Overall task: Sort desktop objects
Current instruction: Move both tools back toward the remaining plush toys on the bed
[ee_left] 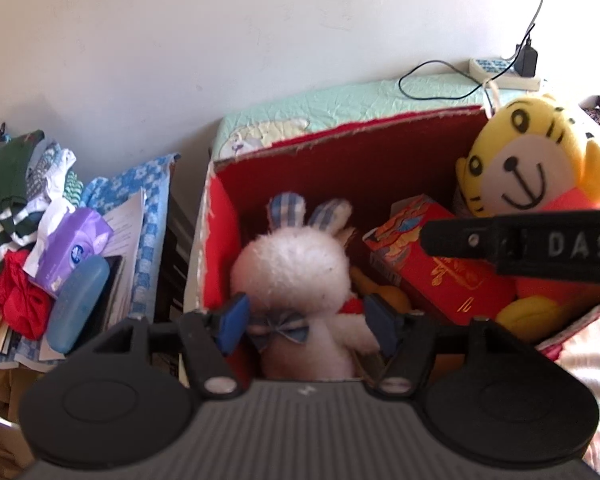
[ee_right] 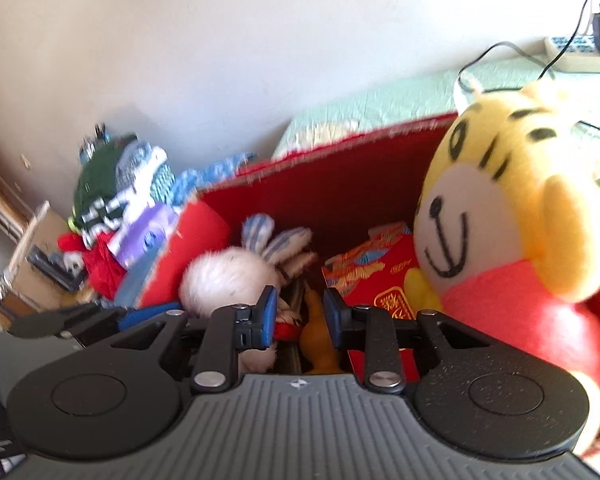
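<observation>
A: From the left wrist, the left gripper [ee_left: 306, 326] has its blue pads either side of the white plush rabbit [ee_left: 296, 272], which stands at the near left inside the red box [ee_left: 340, 148]. Jaws moderately wide; I can't tell if they're pressing it.

B: I'd release it low, clear of the red packet [ee_left: 440, 264].

A: From the right wrist, the right gripper [ee_right: 300, 320] is narrow and empty over an orange toy [ee_right: 318, 344]; the yellow tiger plush [ee_right: 512, 220] sits right.

B: Keep off it.

A home bedroom: quilted bedspread [ee_left: 340, 108], piled clothes [ee_left: 16, 184] (unfolded), plush toys [ee_left: 536, 160].
</observation>
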Demonstrator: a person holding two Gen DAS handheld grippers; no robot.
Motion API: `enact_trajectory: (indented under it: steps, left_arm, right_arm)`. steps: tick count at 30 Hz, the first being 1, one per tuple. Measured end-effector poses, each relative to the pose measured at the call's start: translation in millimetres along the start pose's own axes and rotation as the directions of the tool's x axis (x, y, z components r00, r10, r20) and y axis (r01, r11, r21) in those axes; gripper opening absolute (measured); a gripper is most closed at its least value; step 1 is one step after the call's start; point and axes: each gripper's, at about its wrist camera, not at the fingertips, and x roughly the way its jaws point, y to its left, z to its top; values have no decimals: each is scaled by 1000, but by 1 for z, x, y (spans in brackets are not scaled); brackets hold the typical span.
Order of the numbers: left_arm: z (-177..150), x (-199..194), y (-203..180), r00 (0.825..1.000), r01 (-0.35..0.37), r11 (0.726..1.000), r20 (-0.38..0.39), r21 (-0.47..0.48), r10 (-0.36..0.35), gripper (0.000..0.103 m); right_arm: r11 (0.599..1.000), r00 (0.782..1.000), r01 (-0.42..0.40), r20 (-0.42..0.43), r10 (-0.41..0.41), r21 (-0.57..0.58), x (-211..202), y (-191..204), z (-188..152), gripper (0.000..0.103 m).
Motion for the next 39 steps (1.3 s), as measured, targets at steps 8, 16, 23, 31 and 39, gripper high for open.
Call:
enact_trajectory:
  steps: [8, 16, 23, 31, 39]
  left_arm:
    - [-3, -12, -1, 999, 33, 999, -6, -16, -33, 81]
    - [-9, -31, 6, 995, 92, 993, -19, -79, -94, 79]
    - [-10, -62, -14, 974, 226, 970, 37, -93, -224, 78]
    - [5, -92, -91, 916, 390, 921, 108, -6, -387, 78]
    - [27, -87, -190, 866, 496, 866, 44, 63, -499, 78]
  right_arm:
    - [998, 999, -13, 42, 10, 59, -30, -5, -11, 30]
    - [990, 993, -76, 99, 64, 121, -56, -16, -32, 30]
    - [972, 979, -163, 152, 137, 169, -88, -43, -34, 30]
    - [947, 970, -159, 220, 99, 278, -151, -113, -44, 31]
    - [908, 970, -15, 227, -88, 419, -194, -198, -45, 31]
